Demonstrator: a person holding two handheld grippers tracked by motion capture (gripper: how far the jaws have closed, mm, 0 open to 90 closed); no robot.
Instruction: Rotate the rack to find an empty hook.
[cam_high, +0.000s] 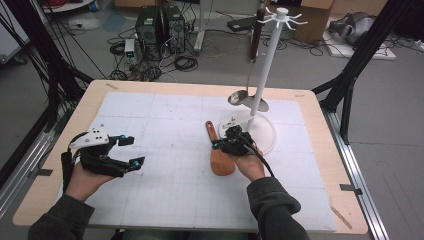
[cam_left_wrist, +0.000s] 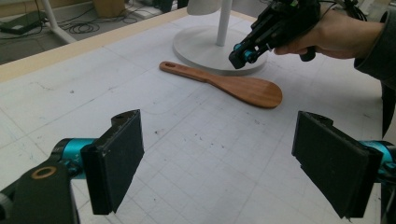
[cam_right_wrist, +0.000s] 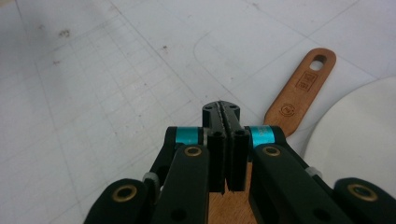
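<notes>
- The flat brown wooden rice paddle (cam_high: 218, 152) lies on the white gridded table mat (cam_high: 165, 125), just right of the mat's centre, with its narrow handle pointing toward 12 o'clock and its broad blade toward 6 o'clock.
- The handle end, pierced by a small oval hole, reaches just beside the rim of the round white base of the tall white hook stand (cam_high: 257, 131), which sits at about 2 o'clock from the paddle.
- The right gripper (cam_high: 226, 144) hangs over the paddle's neck, at 3 o'clock of the handle; whether it touches the wood cannot be told.
- In the right gripper view its two black jaws are pressed together with nothing between them, and the paddle's handle runs out beyond them toward 1 o'clock.
- The left gripper (cam_high: 131, 151) is held well apart from the paddle, at about 9 o'clock from it, over bare mat.
- In the left gripper view its jaws stand spread wide, holding nothing, with the paddle lying ahead between them.
- A silver metal ladle (cam_high: 241, 95) hangs from one of the stand's hooks, its bowl low at about 12 o'clock from the paddle.
</notes>
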